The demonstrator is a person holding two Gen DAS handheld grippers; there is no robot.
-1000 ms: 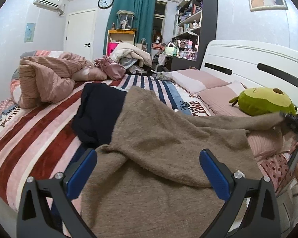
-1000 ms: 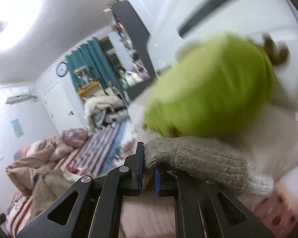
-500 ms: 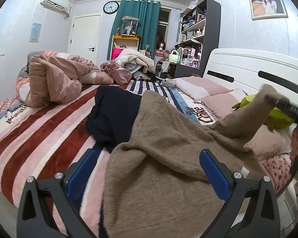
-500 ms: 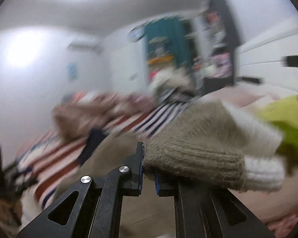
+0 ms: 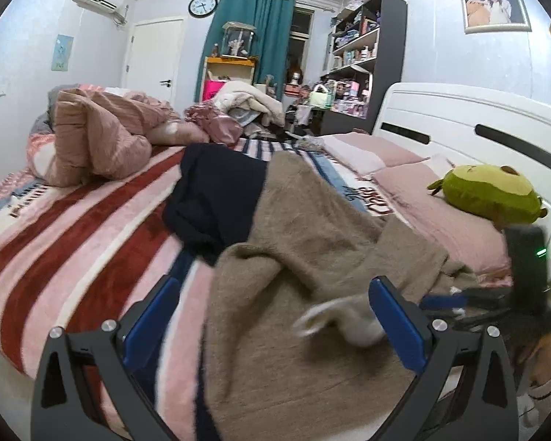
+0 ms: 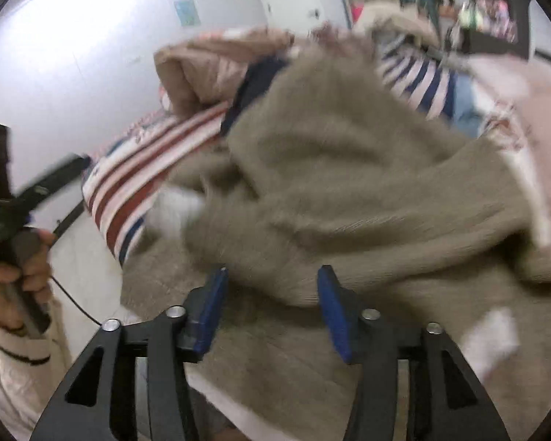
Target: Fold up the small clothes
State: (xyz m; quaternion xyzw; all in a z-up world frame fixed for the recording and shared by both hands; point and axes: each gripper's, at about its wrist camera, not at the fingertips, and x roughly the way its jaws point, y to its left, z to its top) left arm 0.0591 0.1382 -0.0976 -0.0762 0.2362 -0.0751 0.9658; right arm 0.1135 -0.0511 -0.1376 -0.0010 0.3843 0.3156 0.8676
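Note:
A fuzzy brown sweater (image 5: 312, 264) lies spread on the striped bed cover (image 5: 73, 228), its sleeve with a white cuff (image 5: 334, 319) folded across the body. It fills the right wrist view (image 6: 349, 169). A dark navy garment (image 5: 213, 202) lies under its far edge. My left gripper (image 5: 275, 316) is open and empty, just above the sweater's near part. My right gripper (image 6: 272, 305) is open, its blue pads (image 6: 334, 312) either side of the folded sleeve, not gripping. It shows at the right of the left wrist view (image 5: 455, 299).
A green plush toy (image 5: 488, 194) rests on pink pillows (image 5: 440, 213) by the white headboard (image 5: 459, 125). A heap of pink quilt (image 5: 99, 136) lies at the far left of the bed. Shelves (image 5: 356, 73) and clutter stand beyond.
My right gripper carried the sleeve from near the plush toy across onto the sweater's body, then opened and let it go. The left gripper stayed open, shifting only slightly.

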